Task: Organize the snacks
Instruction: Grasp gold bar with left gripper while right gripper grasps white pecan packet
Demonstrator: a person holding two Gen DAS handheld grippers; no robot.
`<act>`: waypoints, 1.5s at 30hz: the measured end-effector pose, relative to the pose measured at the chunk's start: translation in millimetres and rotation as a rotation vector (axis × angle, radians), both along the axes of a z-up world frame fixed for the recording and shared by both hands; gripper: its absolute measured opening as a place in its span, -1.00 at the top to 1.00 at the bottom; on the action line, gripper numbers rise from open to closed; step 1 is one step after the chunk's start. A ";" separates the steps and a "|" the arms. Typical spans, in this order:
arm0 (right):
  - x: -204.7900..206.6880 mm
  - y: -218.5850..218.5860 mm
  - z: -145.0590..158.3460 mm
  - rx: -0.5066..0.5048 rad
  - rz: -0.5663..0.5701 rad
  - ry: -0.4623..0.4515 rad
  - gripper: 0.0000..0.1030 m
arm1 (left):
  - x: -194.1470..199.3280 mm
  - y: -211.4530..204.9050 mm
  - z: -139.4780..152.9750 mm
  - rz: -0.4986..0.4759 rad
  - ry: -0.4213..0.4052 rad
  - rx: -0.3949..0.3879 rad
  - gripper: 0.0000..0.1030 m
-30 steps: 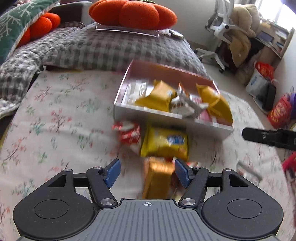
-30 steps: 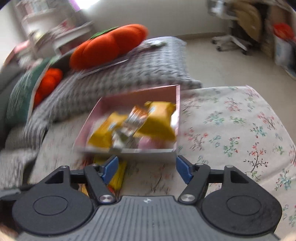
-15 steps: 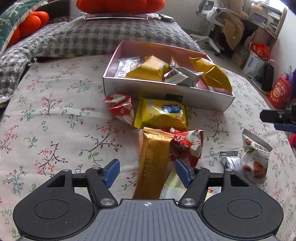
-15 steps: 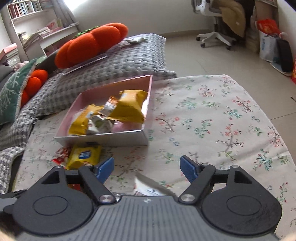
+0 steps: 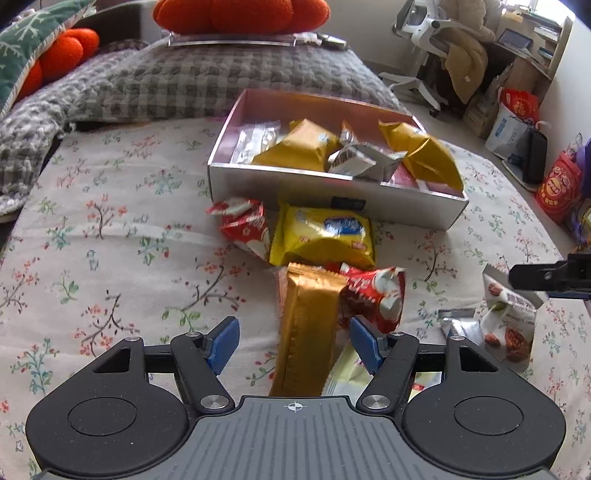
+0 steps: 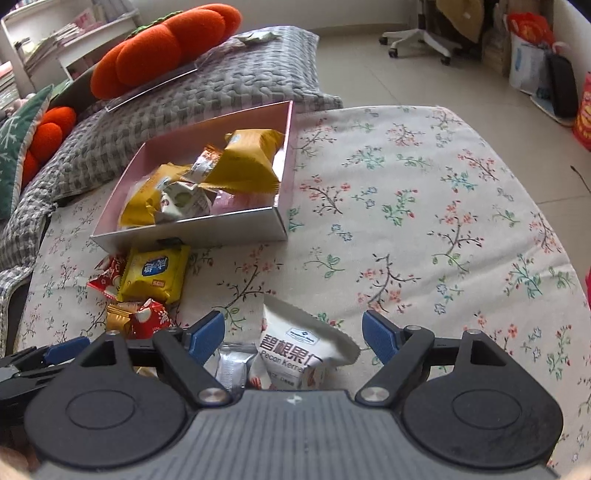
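Observation:
A pink open box [image 5: 332,184] on the floral cloth holds several yellow and white snack packets. In front of it lie a yellow packet [image 5: 325,236], two red packets [image 5: 247,225] [image 5: 373,295] and a gold bar packet [image 5: 310,332]. My left gripper [image 5: 293,343] is open, and the gold bar lies between its blue pads without touching them. My right gripper [image 6: 293,334] hangs over a white pecan bag [image 6: 299,339]. Its jaws are opening, with the bag between them and clear of the pads. A small silver packet [image 6: 231,363] lies beside the bag. The box [image 6: 192,232] stands up and left of it.
A grey checked cushion [image 5: 207,74] with an orange pumpkin pillow [image 5: 240,14] lies behind the box. A green pillow [image 5: 22,55] is at the far left. Right of the cloth's edge are bare floor, an office chair [image 5: 424,26] and bags [image 5: 557,184].
My right gripper has swung away from the box and come down over the pecan bag, and its jaws stand wider. The left gripper keeps the same opening around the gold bar.

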State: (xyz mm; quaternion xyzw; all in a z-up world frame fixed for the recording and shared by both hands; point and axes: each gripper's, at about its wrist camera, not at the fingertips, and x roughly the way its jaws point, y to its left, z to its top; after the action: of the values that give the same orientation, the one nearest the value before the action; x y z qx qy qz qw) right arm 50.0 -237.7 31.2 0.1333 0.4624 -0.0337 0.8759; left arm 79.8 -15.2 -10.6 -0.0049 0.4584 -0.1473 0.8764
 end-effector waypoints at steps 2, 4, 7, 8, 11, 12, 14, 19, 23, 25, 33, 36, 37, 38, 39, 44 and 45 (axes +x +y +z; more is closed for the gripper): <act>-1.5 -4.4 -2.2 -0.005 -0.027 0.013 -0.62 | 1.2 2.6 -3.9 0.008 0.022 -0.015 -0.28; -1.7 -9.5 -5.6 0.013 -0.044 0.033 -0.62 | 2.0 3.5 -6.2 0.012 0.034 -0.025 -0.28; -1.9 -14.6 -11.3 0.063 -0.051 0.059 -0.61 | 2.7 1.6 -7.7 0.010 0.030 -0.018 -0.28; -2.2 -14.6 -12.7 0.072 -0.049 0.066 -0.60 | 3.0 0.1 -8.8 0.009 0.030 -0.015 -0.28; -1.8 -11.0 -16.4 0.089 -0.037 0.074 -0.53 | 4.4 -4.5 -13.1 0.015 0.027 0.007 -0.26; -1.4 -10.5 -17.2 0.096 -0.037 0.078 -0.51 | 5.1 -5.6 -14.6 0.019 0.027 0.015 -0.25; -0.6 -9.5 -20.9 0.108 -0.037 0.093 -0.34 | 5.4 -6.3 -15.9 0.029 0.024 0.032 -0.19; -0.4 -5.7 -23.4 0.101 -0.023 0.095 -0.25 | 6.6 -4.0 -16.6 0.037 0.010 0.058 0.24; 0.7 -4.4 -27.4 0.097 -0.017 0.108 -0.12 | 5.7 -2.5 -16.0 0.033 0.005 0.063 0.42; 1.3 -3.7 -29.9 0.099 -0.014 0.116 0.00 | 5.8 -2.6 -15.8 0.031 0.005 0.062 0.45; -1.1 -6.8 -27.1 0.123 -0.016 0.077 0.41 | 5.2 1.8 -11.4 0.042 -0.001 0.035 0.46; -1.6 -8.0 -26.6 0.125 -0.020 0.070 0.44 | 4.9 3.4 -8.9 0.047 -0.007 0.025 0.46; -2.0 -8.0 -26.3 0.123 -0.021 0.065 0.46 | 4.9 3.9 -8.1 0.049 -0.009 0.021 0.46; -2.2 -8.0 -25.9 0.121 -0.021 0.060 0.48 | 4.6 4.3 -7.2 0.049 -0.013 0.019 0.46; -2.4 -7.9 -25.5 0.120 -0.022 0.055 0.49 | 4.7 4.4 -6.5 0.049 -0.016 0.019 0.46; -2.3 -8.0 -23.1 0.116 -0.021 0.039 0.57 | 5.0 5.5 -3.7 0.052 -0.026 0.008 0.46; -2.3 -8.1 -23.1 0.116 -0.020 0.039 0.57 | 5.2 5.8 -3.3 0.053 -0.027 0.004 0.46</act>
State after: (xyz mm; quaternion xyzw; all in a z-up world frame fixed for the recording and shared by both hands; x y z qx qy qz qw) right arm 47.7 -245.8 8.1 0.1876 0.4792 -0.0180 0.8573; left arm 85.0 -9.3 -14.0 -0.0133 0.4466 -0.1231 0.8861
